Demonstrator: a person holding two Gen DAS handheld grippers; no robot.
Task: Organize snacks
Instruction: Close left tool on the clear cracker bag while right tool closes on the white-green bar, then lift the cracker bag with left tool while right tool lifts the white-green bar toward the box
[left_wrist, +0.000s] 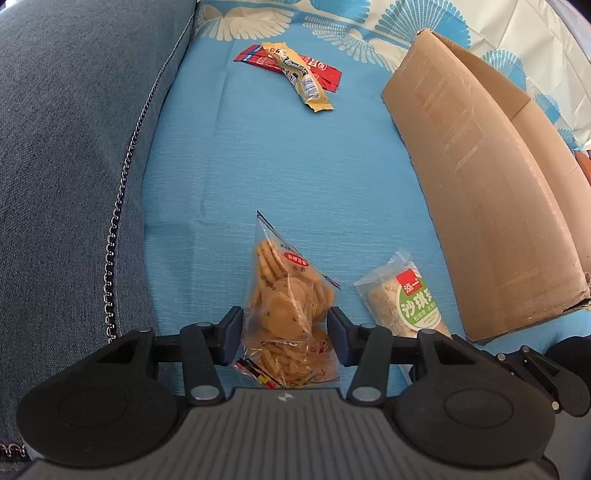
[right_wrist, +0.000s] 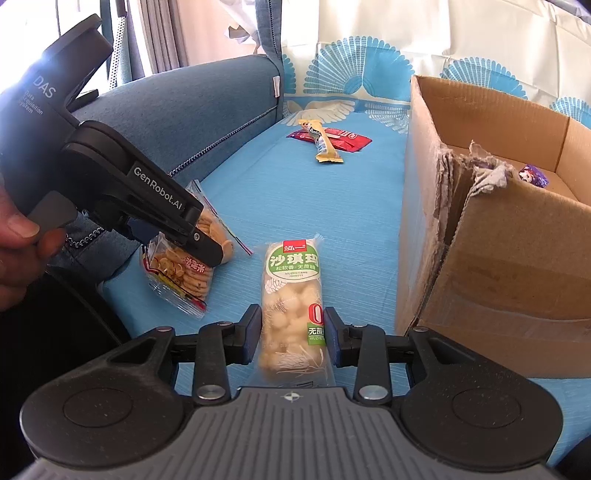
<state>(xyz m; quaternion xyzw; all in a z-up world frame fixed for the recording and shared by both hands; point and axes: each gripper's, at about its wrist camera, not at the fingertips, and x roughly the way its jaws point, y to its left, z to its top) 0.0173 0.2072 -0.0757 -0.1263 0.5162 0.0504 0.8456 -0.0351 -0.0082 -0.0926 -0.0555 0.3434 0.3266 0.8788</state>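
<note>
Here the key relation is each packet's long axis against its claw. The clear plastic bag of small round biscuits lies on the blue woven sofa cover, its length running straight out along the left claw, whose pads sit against its two sides and hold it, tilted steeply down. The long clear-wrapped puffed-rice bar with a green label lies likewise lengthwise in the right claw, clamped on its near half at a shallower downward slant. The open brown cardboard box stands just right of the bar, so the right hand is nearer it. A red flat packet and yellow stick packet wait farther off.
</note>
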